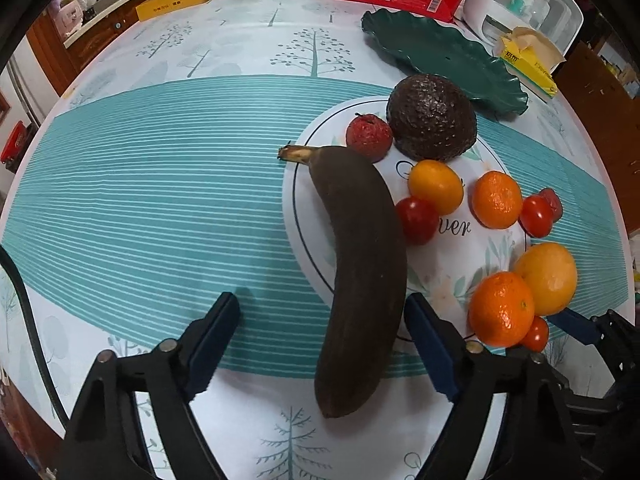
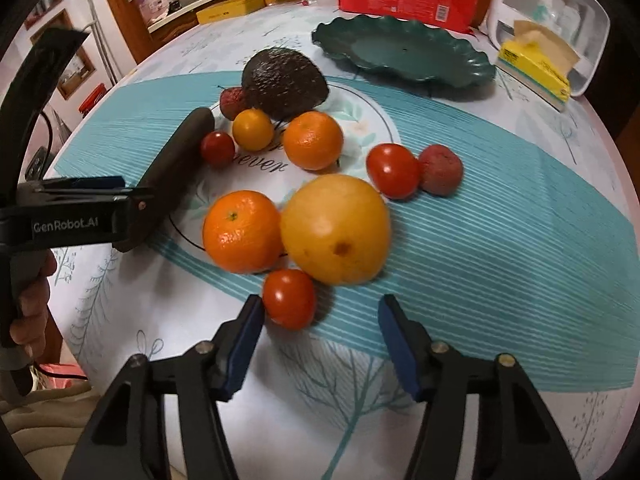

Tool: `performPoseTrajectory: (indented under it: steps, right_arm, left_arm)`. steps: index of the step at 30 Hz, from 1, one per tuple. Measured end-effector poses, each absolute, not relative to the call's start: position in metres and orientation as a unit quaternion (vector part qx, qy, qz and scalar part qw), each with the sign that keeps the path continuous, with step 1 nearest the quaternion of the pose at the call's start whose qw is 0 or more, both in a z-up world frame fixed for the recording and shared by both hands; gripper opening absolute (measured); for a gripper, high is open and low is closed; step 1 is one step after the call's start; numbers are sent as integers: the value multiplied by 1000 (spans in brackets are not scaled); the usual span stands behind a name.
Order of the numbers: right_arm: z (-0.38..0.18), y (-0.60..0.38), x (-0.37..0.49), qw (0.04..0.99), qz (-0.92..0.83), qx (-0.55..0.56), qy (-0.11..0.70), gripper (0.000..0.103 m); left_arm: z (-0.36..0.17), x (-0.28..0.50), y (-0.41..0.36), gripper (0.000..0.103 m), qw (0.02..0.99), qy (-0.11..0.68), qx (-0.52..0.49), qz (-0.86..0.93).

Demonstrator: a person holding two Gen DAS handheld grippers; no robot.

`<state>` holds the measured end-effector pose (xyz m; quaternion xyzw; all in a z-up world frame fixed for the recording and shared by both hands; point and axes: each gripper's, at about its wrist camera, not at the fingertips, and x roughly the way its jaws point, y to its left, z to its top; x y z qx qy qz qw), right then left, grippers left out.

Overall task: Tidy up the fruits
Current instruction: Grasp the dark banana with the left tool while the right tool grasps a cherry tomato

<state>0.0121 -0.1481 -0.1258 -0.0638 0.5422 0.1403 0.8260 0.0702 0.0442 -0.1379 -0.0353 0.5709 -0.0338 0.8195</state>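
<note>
Left jaws: my left gripper [image 1: 320,340] stands apart, astride the lower half of the banana [image 1: 360,280]; the right pad is just beside the peel, the left pad well clear, nothing pinched yet.
Right jaws: my right gripper [image 2: 320,344] is apart too; the small tomato [image 2: 289,298] sits just ahead of the left pad, off-centre in the gap, not clamped.
Banana: peel gone dark brown all over, so I judge it soft and easily bruised; I would take it across the thick middle, lightly, never by the stem.
Tomato: smooth, glossy, round, likely to squirt sideways; I need it centred between the pads first.
Where they lie: the banana over the white plate [image 1: 448,264] rim, tail on the bench [image 1: 160,200]; the tomato on the bench beside the large yellow citrus [image 2: 336,228].
Beyond: the green dish [image 2: 404,50] stands empty at the back, probably a destination.
</note>
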Motion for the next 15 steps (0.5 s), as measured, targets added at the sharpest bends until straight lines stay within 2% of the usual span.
performPoseTrajectory:
  steps: [4, 7, 10, 12, 15]
  right_arm:
    - [-126, -140, 12, 830, 145, -82, 533, 43]
    - [-126, -136, 9, 832, 147, -101, 525, 26]
    - [-126, -134, 6, 832, 153, -108, 523, 26]
    - [-126, -133, 4, 832, 154, -111, 521, 26]
    - [-126, -134, 3, 831, 155, -109, 523, 25]
  left_arm:
    - [-136, 74, 38, 70, 823, 566, -28, -35]
    - [-135, 78, 32, 61, 825, 563, -22, -41]
    - [-133, 80, 25, 48, 827, 560, -13, -49]
    - [-132, 79, 22, 32, 828, 557, -15, -62]
    - [-132, 76, 19, 31, 831, 552, -11, -64]
